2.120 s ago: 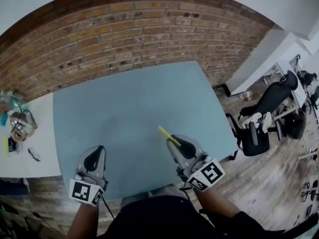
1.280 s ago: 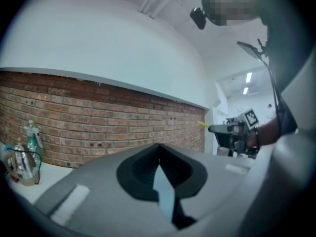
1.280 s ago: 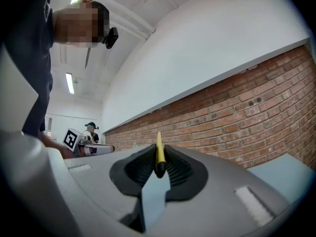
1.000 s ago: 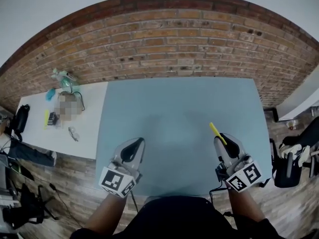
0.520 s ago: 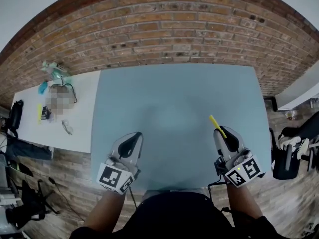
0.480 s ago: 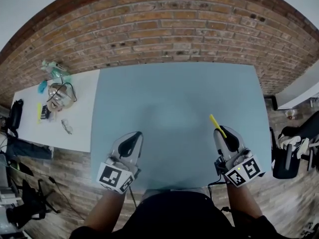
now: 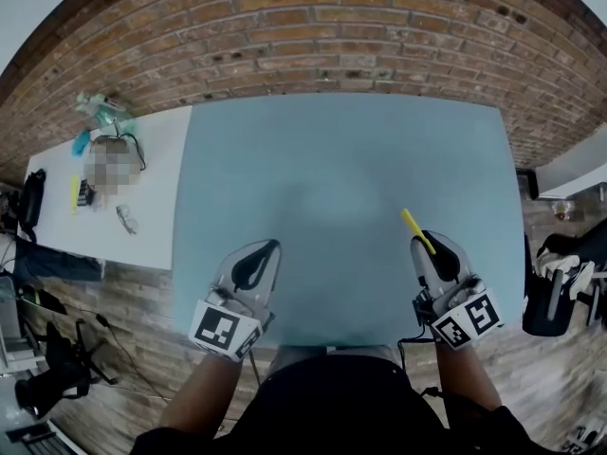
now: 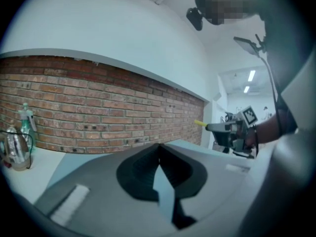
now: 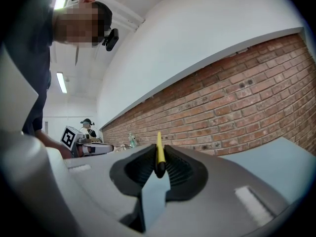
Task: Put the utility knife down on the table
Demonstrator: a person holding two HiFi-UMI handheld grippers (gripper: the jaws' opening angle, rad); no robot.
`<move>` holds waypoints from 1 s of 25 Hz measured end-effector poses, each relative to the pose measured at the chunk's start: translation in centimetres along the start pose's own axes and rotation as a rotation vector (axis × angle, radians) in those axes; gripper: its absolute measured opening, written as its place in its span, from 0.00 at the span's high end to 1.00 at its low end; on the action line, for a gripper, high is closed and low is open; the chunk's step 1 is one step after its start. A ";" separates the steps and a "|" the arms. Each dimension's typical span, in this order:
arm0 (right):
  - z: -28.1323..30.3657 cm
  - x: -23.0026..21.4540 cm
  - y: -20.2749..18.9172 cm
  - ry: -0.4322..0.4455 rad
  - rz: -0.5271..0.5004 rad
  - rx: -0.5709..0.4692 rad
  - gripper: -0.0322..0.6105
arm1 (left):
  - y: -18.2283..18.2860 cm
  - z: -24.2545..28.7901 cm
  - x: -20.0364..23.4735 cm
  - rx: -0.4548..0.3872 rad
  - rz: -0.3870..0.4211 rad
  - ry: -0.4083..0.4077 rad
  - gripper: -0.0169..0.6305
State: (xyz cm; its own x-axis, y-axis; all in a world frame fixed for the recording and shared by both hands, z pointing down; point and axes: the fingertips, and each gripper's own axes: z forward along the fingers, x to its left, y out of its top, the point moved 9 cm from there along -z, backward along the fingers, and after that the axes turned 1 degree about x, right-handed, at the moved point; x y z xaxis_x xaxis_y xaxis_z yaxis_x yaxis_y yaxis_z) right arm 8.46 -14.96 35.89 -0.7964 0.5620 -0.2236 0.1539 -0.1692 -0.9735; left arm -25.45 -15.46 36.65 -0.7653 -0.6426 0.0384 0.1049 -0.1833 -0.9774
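Yellow, slim utility knife (image 7: pixel 413 227) is clamped between the jaws of my right gripper (image 7: pixel 426 243), and its free end slants forward and left over the near right part of the pale blue table (image 7: pixel 332 150). My left gripper (image 7: pixel 266 248) has its jaws pressed together on nothing, over the table's near edge. A red brick wall (image 7: pixel 313 36) runs behind.
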 end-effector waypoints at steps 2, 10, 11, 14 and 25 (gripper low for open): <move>0.0 -0.1 -0.5 0.005 0.001 0.014 0.87 | -0.4 -0.4 0.3 0.013 0.005 0.019 0.99; 0.9 -0.2 -2.2 0.036 0.018 0.054 0.87 | -1.3 -1.1 0.9 0.034 0.002 0.050 0.99; 1.0 -0.1 -2.3 0.039 0.016 0.058 0.87 | -1.4 -1.1 0.9 0.036 -0.001 0.052 0.99; 1.3 0.0 -2.9 0.043 0.010 0.072 0.87 | -1.9 -1.4 1.2 0.048 -0.011 0.058 0.99; 1.3 0.0 -5.3 0.025 0.018 0.111 0.87 | -3.7 -1.4 0.6 0.084 -0.026 0.025 0.99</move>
State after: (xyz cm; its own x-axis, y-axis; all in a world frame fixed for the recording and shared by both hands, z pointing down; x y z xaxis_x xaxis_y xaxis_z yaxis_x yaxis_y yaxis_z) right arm 6.89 -15.08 41.14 -0.7787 0.5781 -0.2438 0.1015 -0.2674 -0.9582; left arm -27.21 -14.17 39.96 -0.7839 -0.6183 0.0569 0.1370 -0.2617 -0.9554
